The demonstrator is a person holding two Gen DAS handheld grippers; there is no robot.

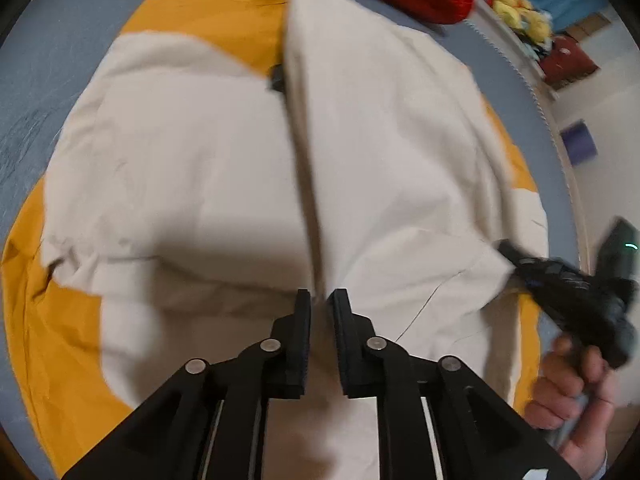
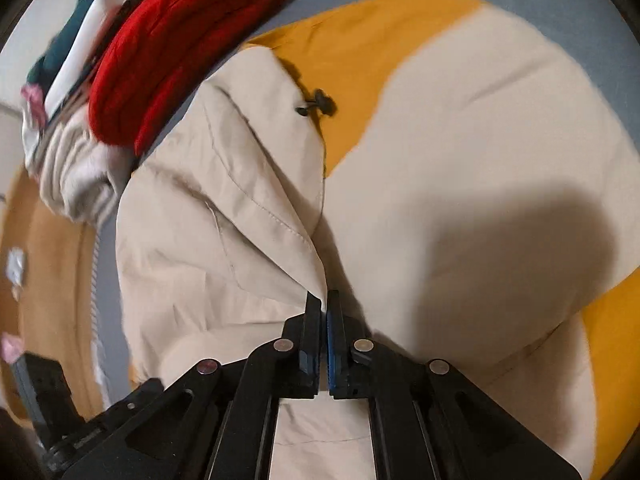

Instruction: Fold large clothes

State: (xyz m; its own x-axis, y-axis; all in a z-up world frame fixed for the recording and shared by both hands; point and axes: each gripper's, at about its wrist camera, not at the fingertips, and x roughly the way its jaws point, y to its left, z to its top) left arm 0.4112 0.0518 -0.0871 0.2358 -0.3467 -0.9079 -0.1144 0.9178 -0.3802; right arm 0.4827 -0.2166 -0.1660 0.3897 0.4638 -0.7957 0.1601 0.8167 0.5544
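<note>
Here we are partway through the fold: a cream and mustard jacket (image 1: pixel 192 168) lies spread across the middle of the blue-grey bed (image 1: pixel 60 52), one front panel already laid over. Our right hand-held gripper (image 2: pixel 324 300) is nearly closed, pinching that panel's seamed edge. Our left hand-held gripper (image 1: pixel 319 300) stands narrowly parted around a ridge of cloth; whether it grips, we cannot tell. Next we likely need to carry the pinched edge across evenly. No containers show; a red knit (image 2: pixel 180 52) lies near the bed's far edge.
</note>
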